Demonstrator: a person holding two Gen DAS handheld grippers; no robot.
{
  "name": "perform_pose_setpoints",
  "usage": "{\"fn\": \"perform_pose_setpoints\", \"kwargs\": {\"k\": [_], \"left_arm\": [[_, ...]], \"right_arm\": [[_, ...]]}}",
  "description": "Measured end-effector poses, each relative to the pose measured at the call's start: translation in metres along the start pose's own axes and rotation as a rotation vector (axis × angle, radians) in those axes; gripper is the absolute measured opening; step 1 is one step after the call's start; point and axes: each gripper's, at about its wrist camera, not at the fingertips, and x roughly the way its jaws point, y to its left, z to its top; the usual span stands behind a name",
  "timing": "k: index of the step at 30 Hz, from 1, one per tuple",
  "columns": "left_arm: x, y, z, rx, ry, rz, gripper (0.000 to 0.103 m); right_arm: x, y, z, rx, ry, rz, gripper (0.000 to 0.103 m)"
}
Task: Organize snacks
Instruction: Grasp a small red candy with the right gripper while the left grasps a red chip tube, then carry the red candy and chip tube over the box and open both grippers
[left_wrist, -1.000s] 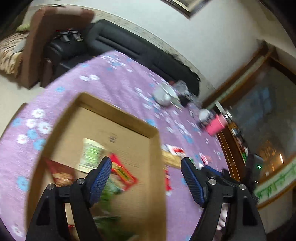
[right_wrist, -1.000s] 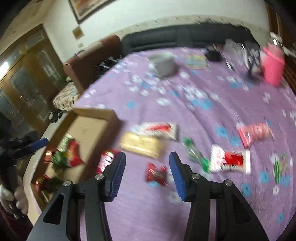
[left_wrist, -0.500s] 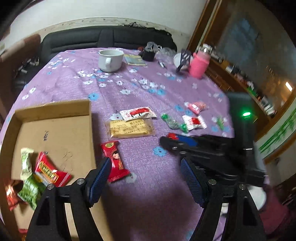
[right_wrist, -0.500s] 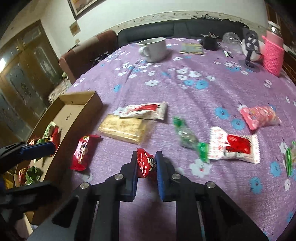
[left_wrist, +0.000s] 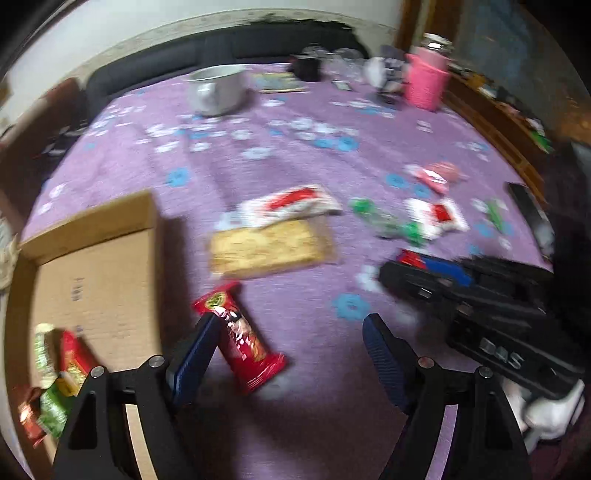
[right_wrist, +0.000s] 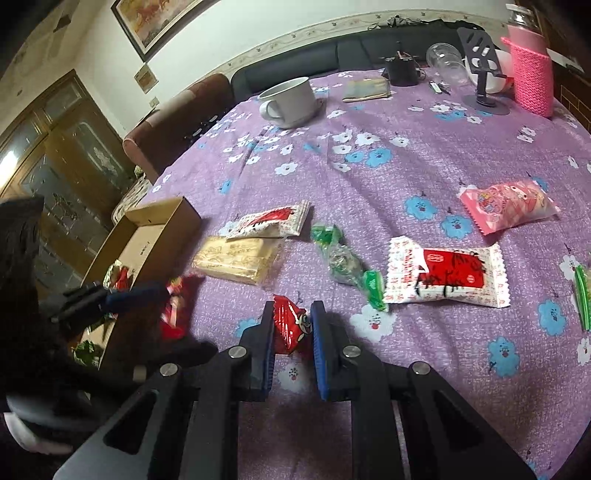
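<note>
Some snacks already in the cardboard box (right_wrist: 162, 221), many more out on the purple tablecloth (right_wrist: 406, 177); right gripper (right_wrist: 292, 325) squeezing a small red candy packet (right_wrist: 290, 325), left gripper (left_wrist: 284, 354) wide open by a long red snack packet (left_wrist: 240, 336).

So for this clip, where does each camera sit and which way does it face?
Left wrist: on the left gripper, facing the long red packet, jaws open; right gripper in view.
Right wrist: on the right gripper, jaws shut on a small red snack; left gripper at left.
Shared: cardboard box, white mug.
</note>
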Motion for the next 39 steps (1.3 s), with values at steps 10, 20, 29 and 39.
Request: {"fn": "perform_pose_setpoints", "kwargs": {"k": [10, 20, 29, 39], "left_arm": [[0.002, 0.011, -0.007, -0.101, -0.012, 0.014, 0.079], [0.012, -0.015, -0.008, -0.004, -0.024, 0.042, 0.020], [-0.030, 0.007, -0.013, -0.086, -0.113, -0.024, 0.020], [-0.087, 0.111, -0.010, -0.238, -0.199, 0.019, 0.021]], "right_arm": [[-0.004, -0.009, 0.001, 0.042, -0.002, 0.021, 0.017], [-0.007, -0.002, -0.001, 0.006, -0.030, 0.005, 0.016], [-0.014, 0.008, -0.004, -0.022, -0.069, -0.013, 0.016], [-0.036, 0.067, 0.022, -0.053, -0.033, 0.197, 0.017]]}}
